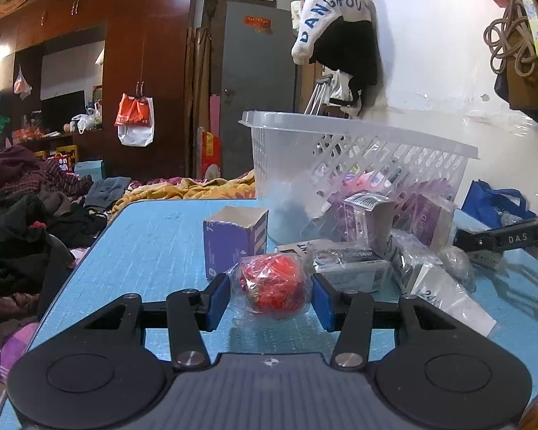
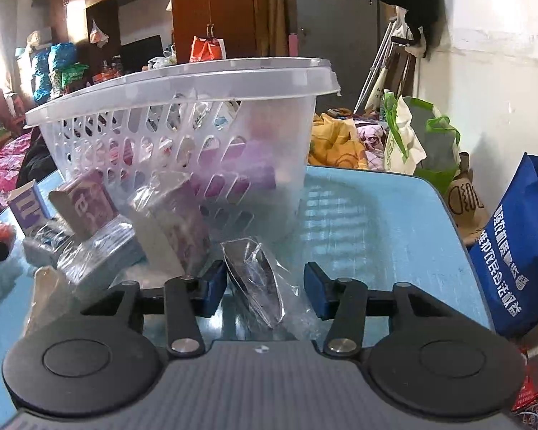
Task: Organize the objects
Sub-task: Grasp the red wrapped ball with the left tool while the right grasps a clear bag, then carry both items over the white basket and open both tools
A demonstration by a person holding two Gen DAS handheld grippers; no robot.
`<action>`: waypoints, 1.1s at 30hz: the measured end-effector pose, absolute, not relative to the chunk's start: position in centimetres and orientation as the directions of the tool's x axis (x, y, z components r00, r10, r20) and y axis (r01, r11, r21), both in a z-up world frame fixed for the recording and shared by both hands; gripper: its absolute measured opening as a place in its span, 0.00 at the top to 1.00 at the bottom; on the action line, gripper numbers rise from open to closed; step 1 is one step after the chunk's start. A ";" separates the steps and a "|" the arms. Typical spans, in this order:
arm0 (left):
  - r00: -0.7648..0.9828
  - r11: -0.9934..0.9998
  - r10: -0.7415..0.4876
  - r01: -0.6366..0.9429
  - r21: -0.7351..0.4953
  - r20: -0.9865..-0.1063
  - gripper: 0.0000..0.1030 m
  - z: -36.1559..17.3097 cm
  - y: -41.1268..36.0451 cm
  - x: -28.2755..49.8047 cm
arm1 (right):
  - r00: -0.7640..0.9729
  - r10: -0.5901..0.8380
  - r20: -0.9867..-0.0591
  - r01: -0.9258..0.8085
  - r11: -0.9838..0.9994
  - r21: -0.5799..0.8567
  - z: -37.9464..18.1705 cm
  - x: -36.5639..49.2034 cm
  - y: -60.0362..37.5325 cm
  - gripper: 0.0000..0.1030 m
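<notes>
A red ball-like thing in a clear bag [image 1: 274, 283] rests on the light-blue table [image 1: 154, 236]. My left gripper [image 1: 270, 295] is shut on it, with a blue pad against each side of the bag. In the right wrist view, a grey item in crinkled clear plastic [image 2: 258, 279] lies on the table [image 2: 376, 222] with my right gripper [image 2: 265, 290] shut on it. The left pad touches the item and the wrap reaches the right pad. Just beyond stands the clear slotted basket [image 2: 183, 75], also the basket [image 1: 340, 125], holding purple boxes.
An open purple carton [image 1: 233, 243] and several wrapped boxes [image 1: 376, 222] lie before the basket; the same boxes [image 2: 100, 229] sit left of my right gripper. A blue bag [image 2: 513, 251] stands off the table's right edge. Clothes [image 1: 25, 208] are piled past its left edge.
</notes>
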State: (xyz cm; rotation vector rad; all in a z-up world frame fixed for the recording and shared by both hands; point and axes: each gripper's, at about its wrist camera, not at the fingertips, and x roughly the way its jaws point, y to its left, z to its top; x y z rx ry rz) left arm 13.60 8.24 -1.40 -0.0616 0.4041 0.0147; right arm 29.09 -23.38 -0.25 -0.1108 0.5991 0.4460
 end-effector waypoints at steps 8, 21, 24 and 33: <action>0.919 0.999 -0.007 -0.008 -0.035 -0.393 0.48 -1.5 7.1 13.7 | 0.723 0.396 -0.566 -0.443 0.894 0.060 -0.1 28.8 -24.8 0.50; 0.956 0.995 -0.076 0.053 -0.089 -0.284 0.48 4.4 6.3 13.5 | 0.781 0.486 -0.392 -0.492 0.866 0.093 6.3 25.4 -25.4 0.57; 0.959 0.990 -0.113 0.086 -0.113 -0.262 0.48 8.0 5.6 15.9 | 0.801 0.499 -0.331 -0.514 0.856 0.047 11.0 26.1 -23.1 0.57; 0.938 0.990 -0.091 0.048 -0.135 -0.335 0.47 11.5 3.8 26.4 | 0.814 0.440 -0.380 -0.492 0.869 -0.049 13.9 32.8 -16.5 0.52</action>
